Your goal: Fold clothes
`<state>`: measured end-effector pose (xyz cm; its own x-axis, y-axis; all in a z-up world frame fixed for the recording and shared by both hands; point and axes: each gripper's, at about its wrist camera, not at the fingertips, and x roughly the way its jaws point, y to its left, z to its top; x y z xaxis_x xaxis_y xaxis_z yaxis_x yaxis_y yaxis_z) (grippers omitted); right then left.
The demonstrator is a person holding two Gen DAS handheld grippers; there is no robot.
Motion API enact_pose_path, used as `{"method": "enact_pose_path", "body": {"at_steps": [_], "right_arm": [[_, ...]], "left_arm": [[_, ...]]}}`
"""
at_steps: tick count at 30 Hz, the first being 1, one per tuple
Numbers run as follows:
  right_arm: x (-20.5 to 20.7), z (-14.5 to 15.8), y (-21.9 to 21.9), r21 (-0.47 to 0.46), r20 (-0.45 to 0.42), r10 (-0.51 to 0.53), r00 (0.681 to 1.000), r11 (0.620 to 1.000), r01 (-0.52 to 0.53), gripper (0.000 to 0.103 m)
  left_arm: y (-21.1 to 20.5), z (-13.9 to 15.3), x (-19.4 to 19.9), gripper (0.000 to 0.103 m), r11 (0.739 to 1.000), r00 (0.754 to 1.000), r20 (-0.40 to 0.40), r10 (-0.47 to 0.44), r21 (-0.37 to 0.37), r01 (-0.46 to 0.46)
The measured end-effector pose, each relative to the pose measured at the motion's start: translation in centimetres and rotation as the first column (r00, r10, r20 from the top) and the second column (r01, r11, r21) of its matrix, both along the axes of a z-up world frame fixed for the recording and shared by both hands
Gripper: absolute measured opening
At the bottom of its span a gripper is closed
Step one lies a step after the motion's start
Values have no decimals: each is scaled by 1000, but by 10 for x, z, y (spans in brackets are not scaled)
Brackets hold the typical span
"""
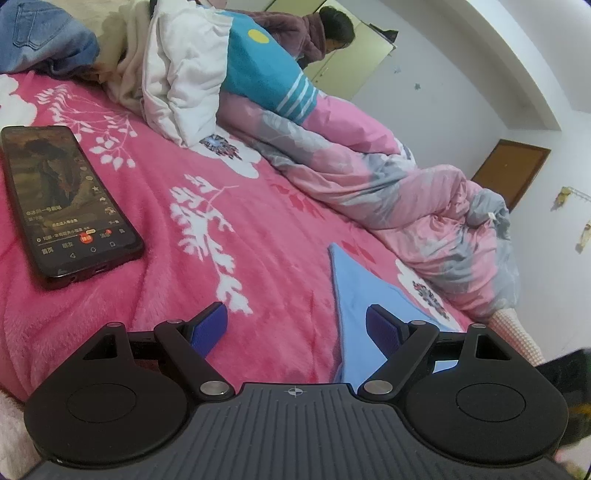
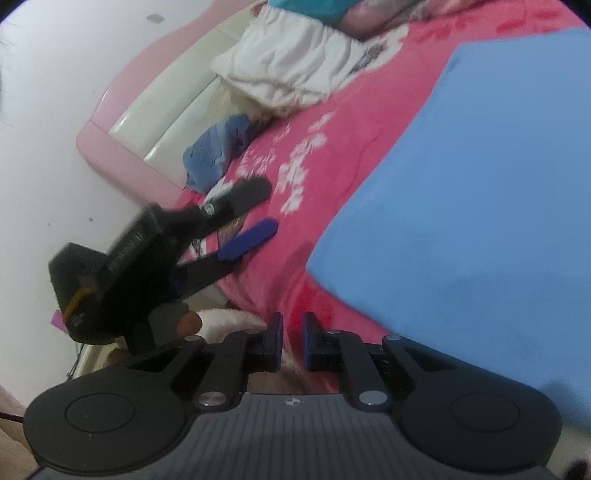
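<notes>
A light blue garment (image 1: pixel 364 295) lies flat on the pink flowered blanket (image 1: pixel 258 240). My left gripper (image 1: pixel 295 326) hovers open just above the bed. Its right finger is over the garment's left edge and its left finger is over bare blanket. In the right wrist view the same garment (image 2: pixel 461 184) fills the right side as a broad smooth sheet. My right gripper (image 2: pixel 292 339) sits near the bed's edge, left of the garment. Its pads are almost together with nothing seen between them. The left gripper (image 2: pixel 258 212) also shows there, blurred and open.
A phone (image 1: pixel 62 199) with a lit screen lies on the blanket at the left. Jeans (image 1: pixel 44 33), a white pillow (image 1: pixel 184 74) and a pink-grey quilt (image 1: pixel 406 184) line the far side. A person (image 1: pixel 332 33) is at the back. A pink headboard (image 2: pixel 122 147) stands against the wall.
</notes>
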<state>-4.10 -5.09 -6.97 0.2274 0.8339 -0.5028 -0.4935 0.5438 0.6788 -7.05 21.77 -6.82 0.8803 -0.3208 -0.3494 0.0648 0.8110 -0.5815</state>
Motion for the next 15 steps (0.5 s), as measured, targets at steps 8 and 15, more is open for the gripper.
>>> {"method": "enact_pose_path", "body": {"at_steps": [8,15], "right_arm": [[5,-3,25,-52,103,-11,995,998,16,12],[-43,-2,40,-126,150,181,972,979,-163,12]], "left_arm": [[3,4,-1,83,1000,1000,-2,22,5,-22],[-7,18,-6,83,999,1000,21,18,43,-19]]}}
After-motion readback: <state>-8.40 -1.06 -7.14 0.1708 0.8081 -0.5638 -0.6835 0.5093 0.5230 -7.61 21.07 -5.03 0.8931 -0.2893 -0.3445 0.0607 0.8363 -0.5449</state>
